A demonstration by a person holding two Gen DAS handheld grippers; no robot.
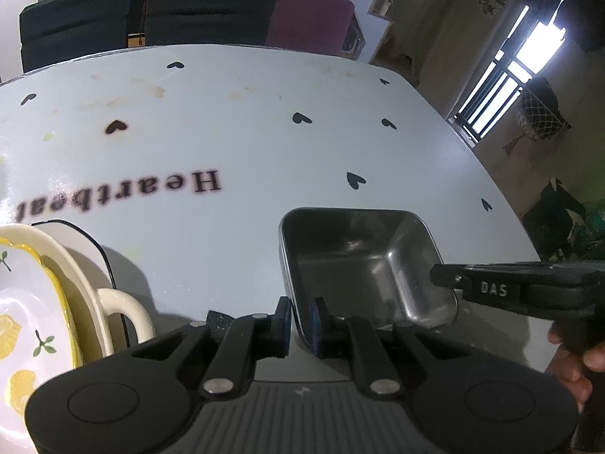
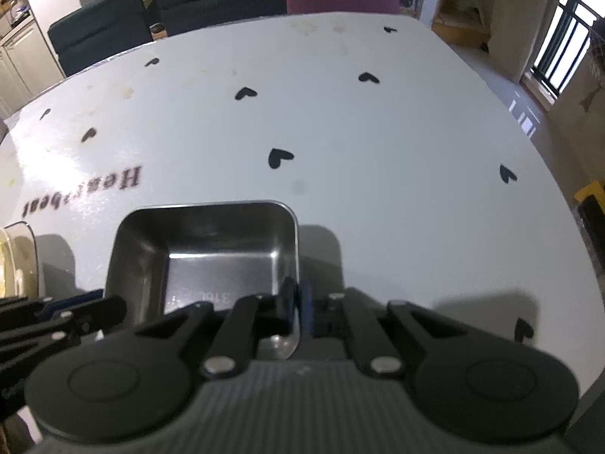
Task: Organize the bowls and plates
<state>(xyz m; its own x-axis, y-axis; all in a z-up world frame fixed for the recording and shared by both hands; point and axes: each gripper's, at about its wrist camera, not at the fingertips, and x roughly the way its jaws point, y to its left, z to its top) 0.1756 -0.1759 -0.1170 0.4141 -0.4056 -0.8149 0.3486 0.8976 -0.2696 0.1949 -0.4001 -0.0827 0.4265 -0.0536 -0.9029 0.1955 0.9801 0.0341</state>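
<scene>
A rectangular steel dish (image 1: 363, 261) is over the white table (image 1: 227, 132), and both grippers hold it. My left gripper (image 1: 300, 321) is shut on the dish's left rim near its front corner, the thin wall pinched between the pads. My right gripper (image 2: 297, 302) is shut on the right wall of the same dish (image 2: 211, 242). In the left wrist view, the right gripper (image 1: 440, 278) reaches in from the right onto that rim. The dish is empty. I cannot tell whether it rests on the table or hangs just above it.
At the left stands a stack of crockery: a lemon-patterned plate (image 1: 22, 321), a cream dish with a handle (image 1: 121, 314) and a black-rimmed white plate (image 1: 83, 242). A person's hand (image 1: 578, 363) holds the right gripper. Dark chairs (image 1: 94, 11) line the table's far edge.
</scene>
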